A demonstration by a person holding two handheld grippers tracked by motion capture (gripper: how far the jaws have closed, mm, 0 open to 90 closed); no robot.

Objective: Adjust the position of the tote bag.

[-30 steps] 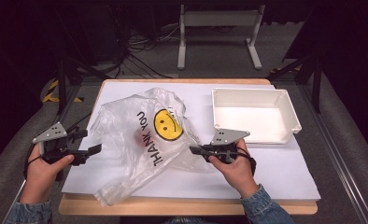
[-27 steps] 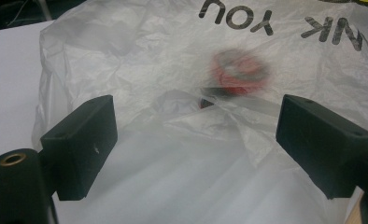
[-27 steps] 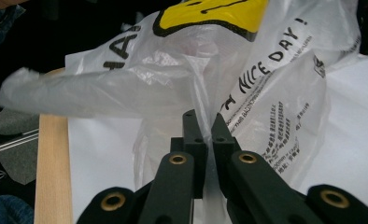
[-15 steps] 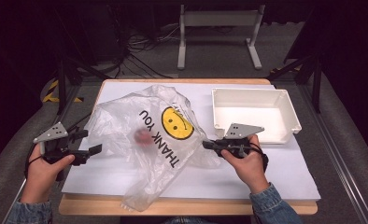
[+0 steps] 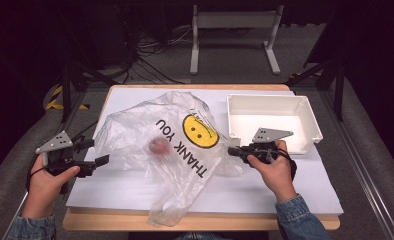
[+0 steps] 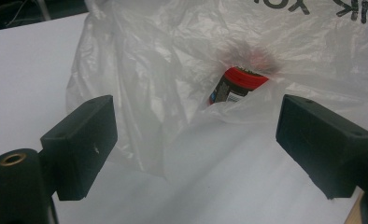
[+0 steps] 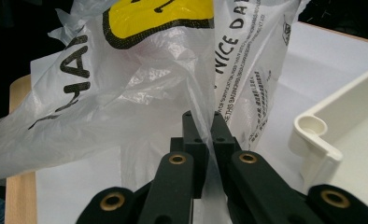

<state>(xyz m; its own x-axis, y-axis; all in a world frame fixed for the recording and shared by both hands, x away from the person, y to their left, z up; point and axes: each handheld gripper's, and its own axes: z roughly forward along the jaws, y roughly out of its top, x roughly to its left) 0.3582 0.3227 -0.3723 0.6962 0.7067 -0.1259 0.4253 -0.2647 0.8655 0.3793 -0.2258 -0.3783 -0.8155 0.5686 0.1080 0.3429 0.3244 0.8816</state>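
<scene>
A thin white plastic bag [image 5: 170, 145] with a yellow smiley and "THANK YOU" lettering lies crumpled across the white sheet. Inside it a red-capped container [image 5: 159, 146] shows through the film; in the left gripper view the container [image 6: 236, 84] peeks from the bag's mouth. My right gripper [image 5: 233, 151] is shut on the bag's right edge, the film [image 7: 205, 112] pinched between its jaws [image 7: 203, 122]. My left gripper [image 5: 101, 160] stands open at the bag's left side, its jaws spread wide and apart from the plastic [image 6: 140, 107].
A white rectangular tray [image 5: 305, 107] sits at the back right, just beyond my right hand; its corner [image 7: 313, 128] is close to the right gripper. The white sheet [image 5: 285, 192] covers the wooden table [image 5: 110, 222]. Dark floor, cables and a stand lie beyond.
My right gripper has pulled the bag's edge to the right, towards the tray, dragging the bag and its red-capped container along. The left gripper has held its place, open.
</scene>
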